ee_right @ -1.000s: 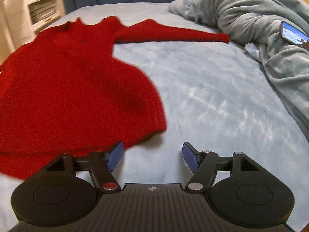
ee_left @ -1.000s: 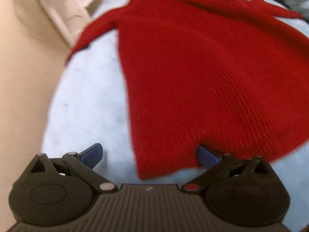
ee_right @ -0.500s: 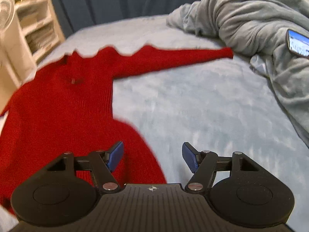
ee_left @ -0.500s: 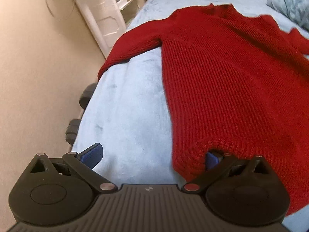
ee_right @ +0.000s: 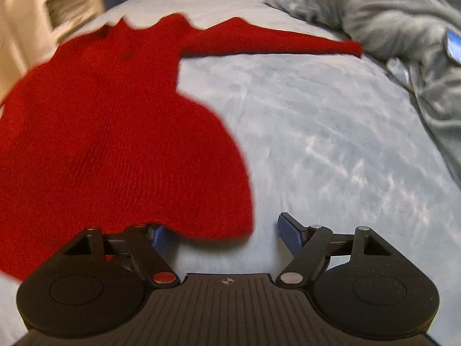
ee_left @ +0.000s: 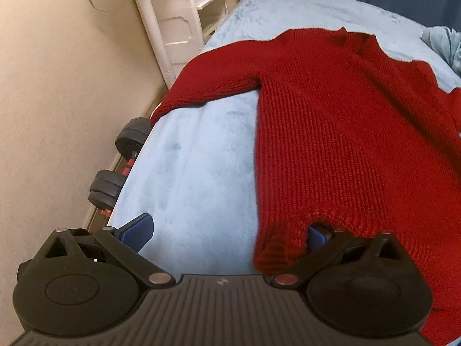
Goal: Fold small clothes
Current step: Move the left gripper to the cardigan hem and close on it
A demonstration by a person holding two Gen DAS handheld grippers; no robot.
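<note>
A red knit sweater (ee_left: 345,132) lies spread flat on the light blue bed cover (ee_left: 196,173), collar far, hem near. My left gripper (ee_left: 227,232) is open at the hem's left corner; its right blue pad sits under the hem edge and its left pad is over bare cover. In the right wrist view the sweater (ee_right: 109,132) fills the left, with one sleeve stretched to the right. My right gripper (ee_right: 222,235) is open at the hem's right corner, its left pad partly covered by the hem.
A grey blanket (ee_right: 397,28) is heaped at the bed's right side with a phone (ee_right: 452,44) on it. A white shelf unit (ee_left: 178,23) and black dumbbells (ee_left: 118,167) stand off the bed's left edge by a beige wall.
Both grippers have shifted at the sweater's hem and stay open. The left view swung left toward the wall; the right gripper came back down to the hem corner.
</note>
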